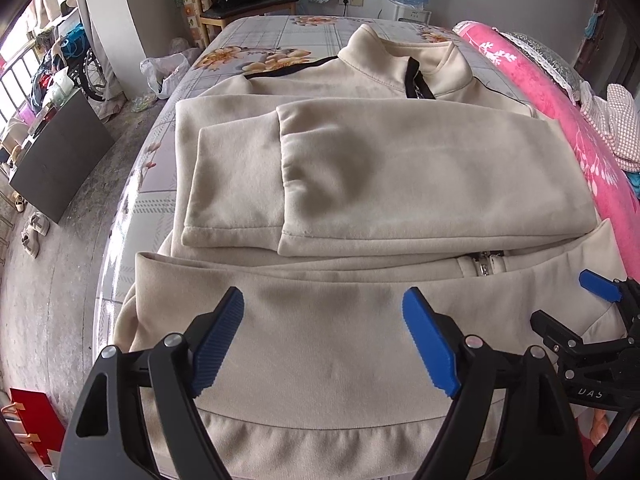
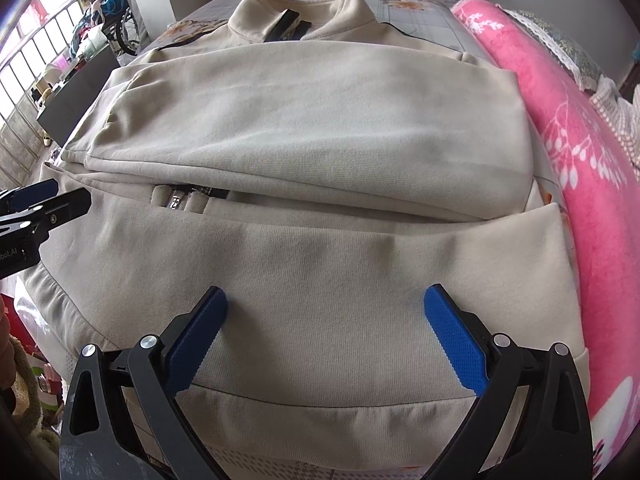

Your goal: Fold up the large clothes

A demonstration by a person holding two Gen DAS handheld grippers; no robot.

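Observation:
A cream zip-up sweatshirt (image 1: 360,168) lies flat on the bed, collar at the far end, both sleeves folded across its chest. It also shows in the right wrist view (image 2: 320,128). My left gripper (image 1: 324,312) is open and empty, hovering over the left part of the bottom hem (image 1: 320,440). My right gripper (image 2: 326,312) is open and empty over the right part of the hem (image 2: 320,424). The right gripper also shows at the left wrist view's right edge (image 1: 592,312), and the left gripper at the right wrist view's left edge (image 2: 44,204).
The bed has a floral sheet (image 1: 256,52). A rolled pink blanket (image 1: 560,112) lies along the right side, also in the right wrist view (image 2: 572,140). A chair (image 1: 248,8) stands beyond the bed. A dark board (image 1: 60,160) and shoes (image 1: 34,232) are on the floor at left.

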